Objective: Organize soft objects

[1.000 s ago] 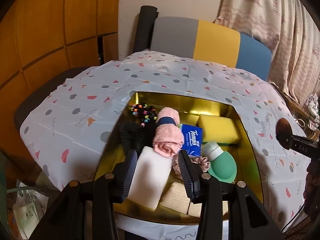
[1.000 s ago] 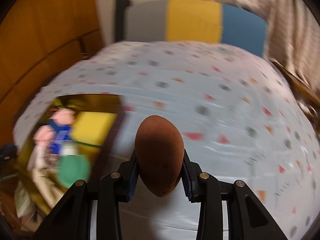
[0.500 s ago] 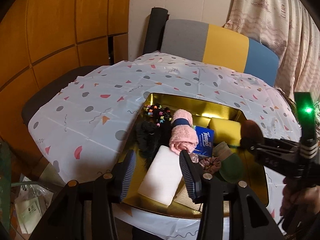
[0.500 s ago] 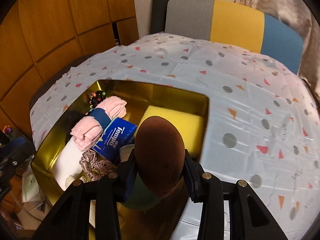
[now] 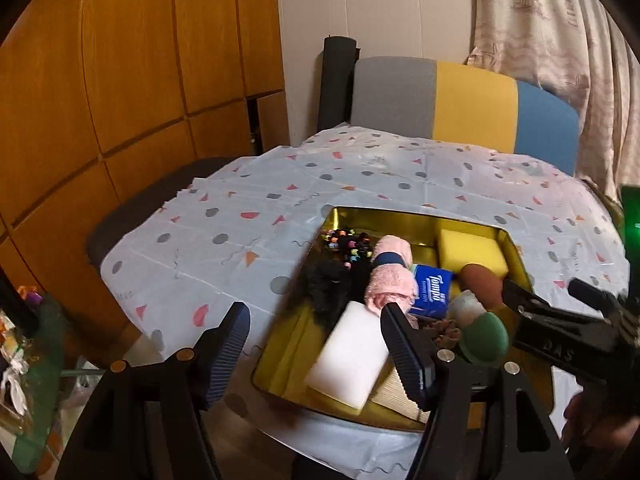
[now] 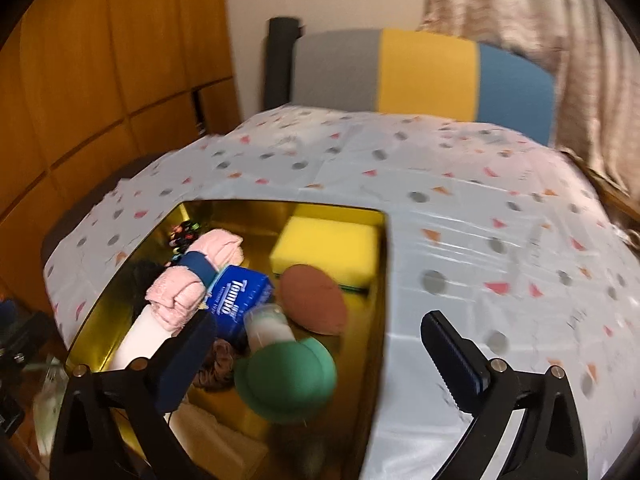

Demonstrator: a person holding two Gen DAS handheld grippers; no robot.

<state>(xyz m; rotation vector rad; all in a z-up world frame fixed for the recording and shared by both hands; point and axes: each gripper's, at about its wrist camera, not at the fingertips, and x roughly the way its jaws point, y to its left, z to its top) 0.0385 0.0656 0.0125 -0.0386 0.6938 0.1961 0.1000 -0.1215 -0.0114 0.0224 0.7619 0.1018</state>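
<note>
I hold my right gripper [image 6: 320, 360] with its two fingers spread wide and nothing between them, over the near right part of the gold tray [image 6: 380, 280]; my left gripper [image 5: 316, 344] is likewise spread and empty, above the tray's near left edge; nearest in the tray I count one white sponge block [image 5: 352, 360] and one beige woven pad [image 5: 392, 392] partly under it; just beyond sit one green puff [image 6: 286, 376] against one white cup-like piece [image 6: 268, 326], and one brown scrunchie [image 6: 218, 368] beside them; the brown egg-shaped sponge [image 6: 314, 298] lies free in the tray, leaning on the one yellow sponge [image 6: 326, 248] behind it; to its left I see one blue Tempo tissue pack [image 6: 238, 300], then one pink rolled towel [image 6: 196, 276] with a navy band; left of that lies one black fuzzy thing [image 5: 326, 284], and at the far left corner a cluster of small coloured hair ties [image 5: 346, 242], too small to count; the tray rests on one spotted tablecloth [image 6: 460, 208]; beyond stands one chair [image 5: 460, 100] in grey, yellow and blue
</note>
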